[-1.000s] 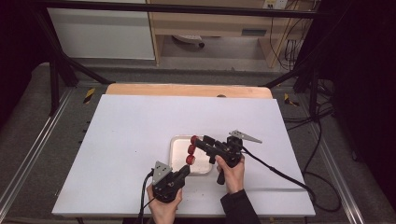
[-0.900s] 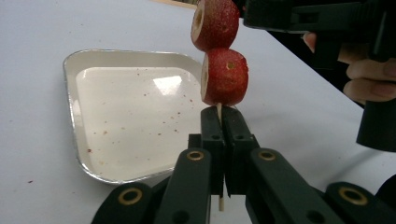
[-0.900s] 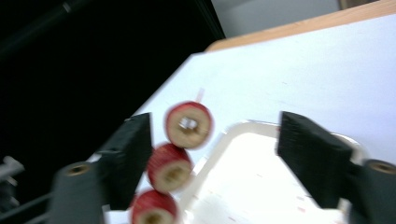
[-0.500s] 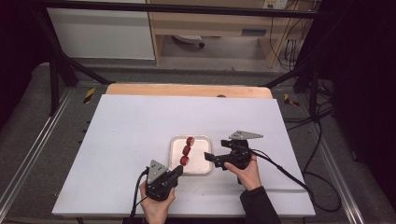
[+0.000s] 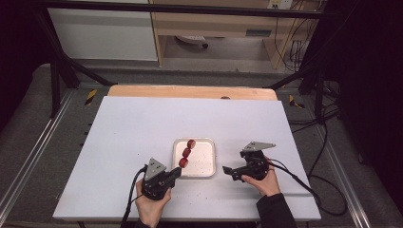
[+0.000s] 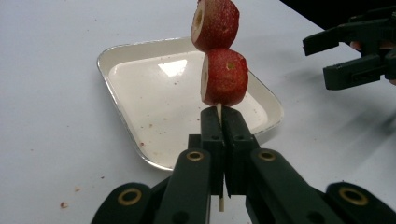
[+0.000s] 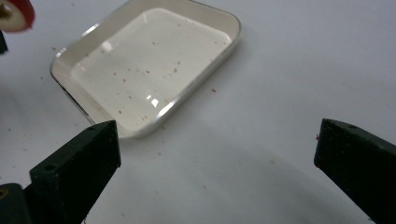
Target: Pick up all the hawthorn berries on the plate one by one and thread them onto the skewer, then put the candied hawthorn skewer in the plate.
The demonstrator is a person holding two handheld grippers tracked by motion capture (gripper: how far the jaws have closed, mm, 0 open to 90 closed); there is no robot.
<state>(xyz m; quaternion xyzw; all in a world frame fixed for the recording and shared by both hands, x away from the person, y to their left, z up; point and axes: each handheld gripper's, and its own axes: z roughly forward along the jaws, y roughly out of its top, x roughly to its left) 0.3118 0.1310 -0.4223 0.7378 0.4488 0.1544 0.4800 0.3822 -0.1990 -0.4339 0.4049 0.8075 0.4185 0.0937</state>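
Note:
A thin wooden skewer (image 6: 219, 110) carries red fruit slices (image 5: 186, 153) with pale cut faces, two of them close up (image 6: 224, 77) in the left gripper view. My left gripper (image 5: 177, 172) (image 6: 219, 119) is shut on the skewer's lower end and holds it slanting up over the white tray (image 5: 203, 160) (image 6: 159, 88). To the right of the tray, my right gripper (image 5: 227, 171) (image 7: 217, 154) stands low over the table. Its jaws have just been opening and are wide apart with nothing between them. The left gripper view also catches the right gripper (image 6: 317, 60) at top right.
The tray (image 7: 144, 65) is speckled with small red crumbs, as is the white tabletop (image 5: 142, 128) around it. A wooden board (image 5: 190, 91) lines the table's far edge. Cables trail from both grippers toward the near edge.
My right gripper has let go at the skewer's fruit, drawn back to the right of the tray and opened wide. The left gripper keeps the skewer, shifted slightly left.

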